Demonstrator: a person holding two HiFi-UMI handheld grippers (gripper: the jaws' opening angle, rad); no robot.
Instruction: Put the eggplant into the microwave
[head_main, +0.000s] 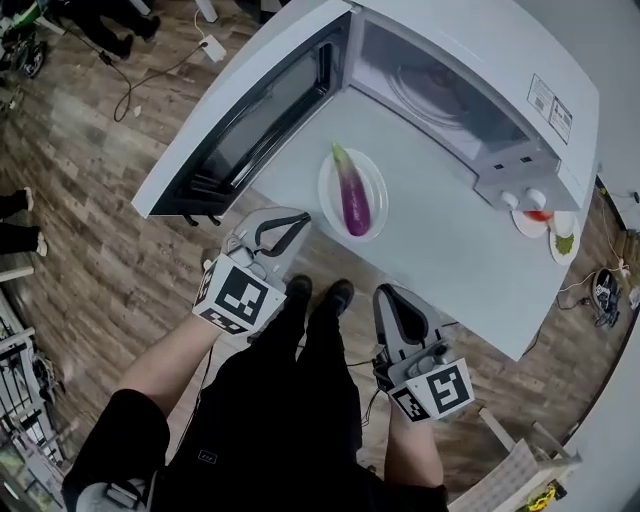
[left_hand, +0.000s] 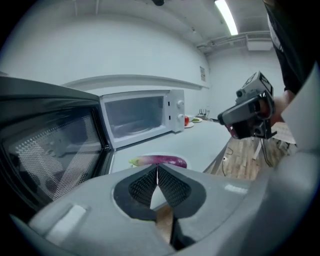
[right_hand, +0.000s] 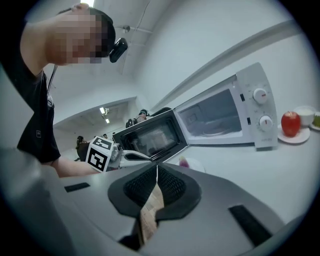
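A purple eggplant (head_main: 354, 197) with a green stem lies on a white plate (head_main: 327, 190) on the white table, in front of the white microwave (head_main: 470, 70). The microwave's door (head_main: 250, 110) stands wide open to the left and the cavity looks empty. My left gripper (head_main: 300, 220) is shut and holds nothing, just off the table's near edge, left of the plate. My right gripper (head_main: 385, 293) is also shut and empty, below the table edge. In the left gripper view the eggplant (left_hand: 160, 160) lies just beyond the closed tips of the left gripper (left_hand: 157, 167).
A small plate with a red apple (right_hand: 290, 123) stands right of the microwave's knobs (right_hand: 260, 95), beside another plate with something green (head_main: 563, 243). The table's near edge (head_main: 440, 300) runs diagonally. Wooden floor, cables (head_main: 150, 80) and a chair (head_main: 520, 470) surround it.
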